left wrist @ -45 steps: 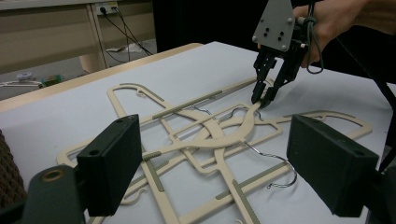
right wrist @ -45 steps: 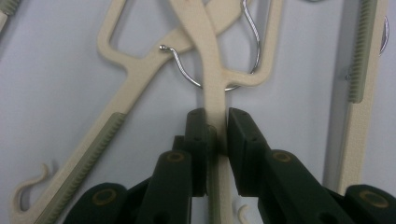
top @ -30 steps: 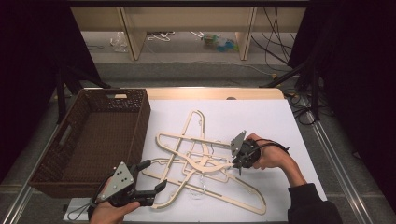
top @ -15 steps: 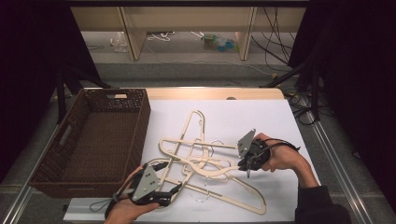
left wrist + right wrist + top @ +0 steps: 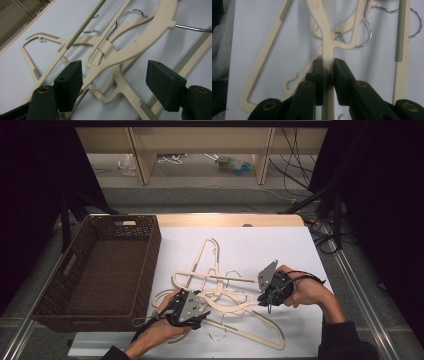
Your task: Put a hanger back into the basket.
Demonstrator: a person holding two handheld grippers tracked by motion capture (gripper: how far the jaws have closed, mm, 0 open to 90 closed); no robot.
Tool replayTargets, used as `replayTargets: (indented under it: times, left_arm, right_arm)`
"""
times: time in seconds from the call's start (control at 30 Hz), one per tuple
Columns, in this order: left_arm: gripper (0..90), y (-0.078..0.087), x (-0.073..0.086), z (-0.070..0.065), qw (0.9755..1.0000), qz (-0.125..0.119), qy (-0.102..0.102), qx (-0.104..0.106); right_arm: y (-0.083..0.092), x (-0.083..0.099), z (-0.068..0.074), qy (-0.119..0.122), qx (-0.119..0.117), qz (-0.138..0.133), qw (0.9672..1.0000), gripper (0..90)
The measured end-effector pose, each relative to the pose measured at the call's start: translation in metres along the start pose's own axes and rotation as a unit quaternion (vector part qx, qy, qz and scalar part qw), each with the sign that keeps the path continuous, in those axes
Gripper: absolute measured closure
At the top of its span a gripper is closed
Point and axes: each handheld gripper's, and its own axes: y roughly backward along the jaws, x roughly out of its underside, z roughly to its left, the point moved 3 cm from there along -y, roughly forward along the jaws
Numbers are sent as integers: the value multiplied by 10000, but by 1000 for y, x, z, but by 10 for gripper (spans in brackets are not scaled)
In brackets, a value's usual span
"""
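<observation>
The white tabletop (image 5: 300, 250) is lying lit in an otherwise dark room, with a brown wicker basket (image 5: 100, 265) sitting at its left edge. I am working a tangled pile of cream hangers (image 5: 220, 295) at the middle of the sheet, just right of the basket. My right tongs (image 5: 264, 296) are clamping the flat arm of one hanger (image 5: 327, 45). My left tongs (image 5: 192, 307) are standing apart, their jaws having just been closing, with a curved hanger arm (image 5: 112, 60) passing between them, untouched by either pad (image 5: 68, 82).

I am judging these risks:
- The steel hooks (image 5: 364, 30) are threading through neighbouring frames, so a lift is likely dragging several hangers at once.
- The left tongs are straddling more than one bar; closing could be pinching two.
- Pulling the hands apart could be flexing or snapping the thin plastic.
</observation>
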Motion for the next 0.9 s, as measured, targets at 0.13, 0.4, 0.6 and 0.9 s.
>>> replayTargets:
  times: [0.13, 0.4, 0.6, 0.9]
  left_arm:
    - [324, -6, -3, -2, 9998, 77, -176, 15]
    - [393, -17, -8, -4, 9994, 25, -357, 36]
    - [410, -22, -15, -11, 9980, -134, -571, 243]
    - [575, -24, -20, -16, 9917, -97, -1210, 426]
  right_arm:
    - [1, 0, 0, 11, -30, -27, 10000, 802]
    - [0, -1, 1, 12, -58, -32, 10000, 802]
    - [-1, -2, 1, 55, -117, -54, 9999, 801]
    - [0, -2, 1, 98, -123, -138, 9998, 800]
